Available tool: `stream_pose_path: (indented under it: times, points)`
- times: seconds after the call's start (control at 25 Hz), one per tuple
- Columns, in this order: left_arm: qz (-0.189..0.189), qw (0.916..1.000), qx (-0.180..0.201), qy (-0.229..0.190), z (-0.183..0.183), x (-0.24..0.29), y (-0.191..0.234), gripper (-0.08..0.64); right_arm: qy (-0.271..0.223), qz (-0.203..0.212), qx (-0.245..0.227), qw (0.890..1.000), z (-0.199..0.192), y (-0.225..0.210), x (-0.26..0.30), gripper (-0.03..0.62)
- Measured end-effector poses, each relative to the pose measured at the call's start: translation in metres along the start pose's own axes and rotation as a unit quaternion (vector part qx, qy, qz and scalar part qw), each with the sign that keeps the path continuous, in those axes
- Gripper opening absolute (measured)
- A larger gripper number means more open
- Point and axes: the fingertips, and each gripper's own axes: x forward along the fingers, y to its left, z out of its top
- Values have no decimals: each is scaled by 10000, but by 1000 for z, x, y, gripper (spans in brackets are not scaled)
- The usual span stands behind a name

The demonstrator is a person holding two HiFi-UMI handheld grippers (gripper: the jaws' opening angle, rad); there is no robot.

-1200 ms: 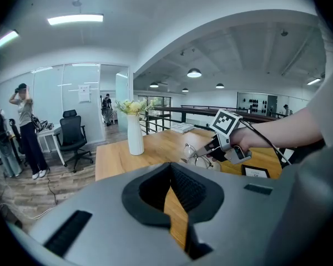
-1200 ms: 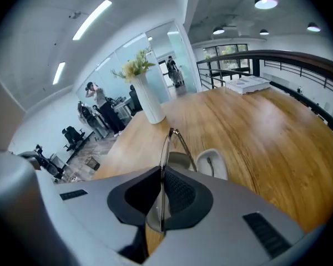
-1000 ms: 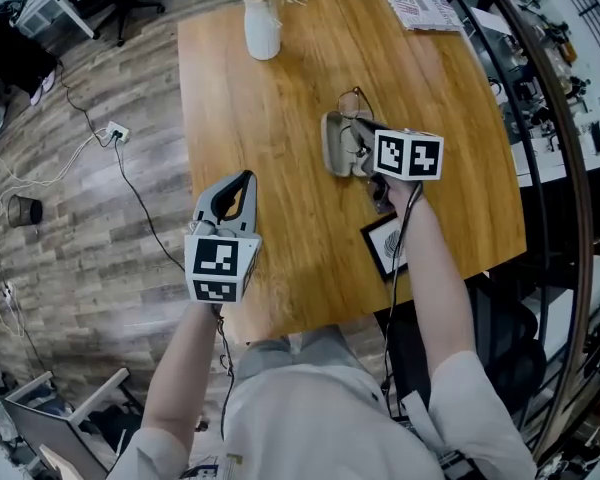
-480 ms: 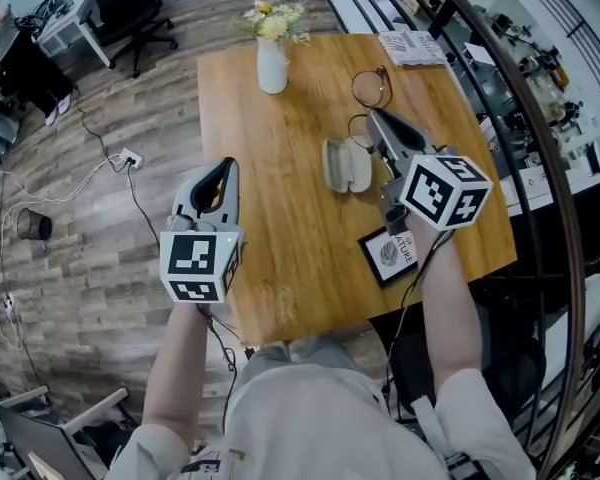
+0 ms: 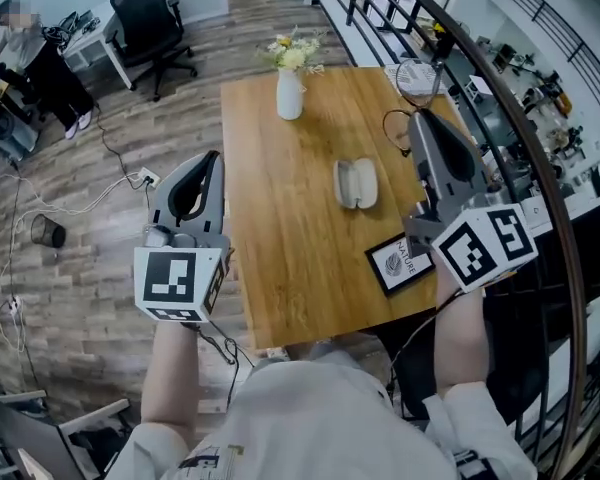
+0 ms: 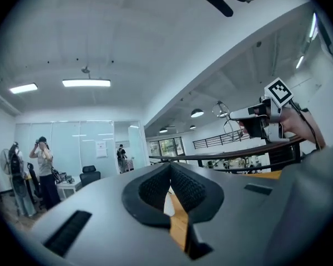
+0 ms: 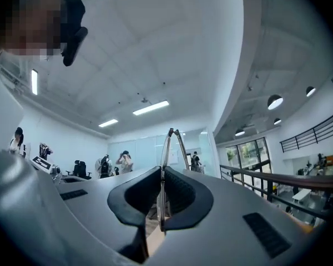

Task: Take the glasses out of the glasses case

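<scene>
My right gripper is raised high over the table's right side, shut on thin wire-framed glasses. In the right gripper view the frame stands pinched between the pads. The grey glasses case lies on the wooden table, below and left of that gripper. Left of the table edge, my left gripper hangs lifted, shut and holding nothing. Its pads meet in the left gripper view, which also shows the right gripper carrying the glasses.
A white vase with flowers stands at the table's far end. A black-framed card lies near the front right edge. A curved black railing runs along the right. An office chair and floor cables are at left.
Both grippers rose well above the table. The right one carried the glasses up and away from the case, which stayed on the table. The head view widened toward the room.
</scene>
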Motion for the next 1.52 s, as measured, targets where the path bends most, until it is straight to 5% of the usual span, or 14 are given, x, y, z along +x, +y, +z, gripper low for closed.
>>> stream_pose_path:
  times: [0.12,0.48,0.8,1.12,1.52]
  points:
    - [202,9991,351,-147,24,-26,2,15,-272,-77,-347,9990,28,17,-26,44]
    - [383,9974,541,-266,47,-73,7,15,-641,-208,-877,9939,53,43,-84,44]
    - [480,9979,417,81,19,-103,-1,15,-444,-332,-923,9942,22,43,-117,44]
    - [191,9994,38,280,-3,-100,-39,15,-101,-171,-655,9977,-23,52,-120,43]
    - [173,9984,135,529,-13,-101,-51,15,154,7,-553,9983,-44,55,-120,44]
